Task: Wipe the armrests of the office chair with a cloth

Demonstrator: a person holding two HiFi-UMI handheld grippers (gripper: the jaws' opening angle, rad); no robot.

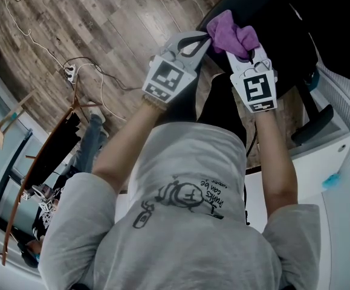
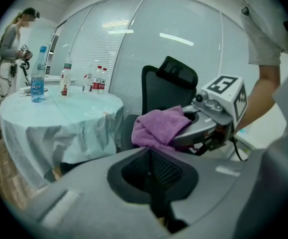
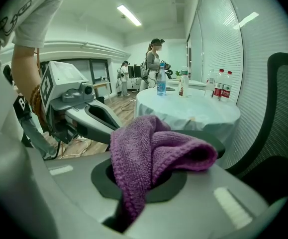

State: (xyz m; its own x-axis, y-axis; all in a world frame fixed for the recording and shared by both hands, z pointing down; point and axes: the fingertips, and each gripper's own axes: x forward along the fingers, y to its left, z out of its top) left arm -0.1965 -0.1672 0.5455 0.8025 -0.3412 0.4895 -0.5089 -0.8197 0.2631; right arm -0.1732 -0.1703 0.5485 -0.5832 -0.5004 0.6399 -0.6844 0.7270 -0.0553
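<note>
Cloth (image 1: 232, 32) bunched, clamped in right gripper (image 1: 243, 53) jaws, held above office chair (image 1: 289, 41), likely ready for armrest wiping; left gripper (image 1: 200, 40) jaws together, empty.

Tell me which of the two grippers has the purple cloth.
The right gripper: the purple cloth is pinched between its fingers, while the left gripper is shut on nothing.

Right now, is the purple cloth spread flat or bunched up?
Bunched up: the purple cloth sits crumpled in thick folds, pinched in the right gripper.
</note>
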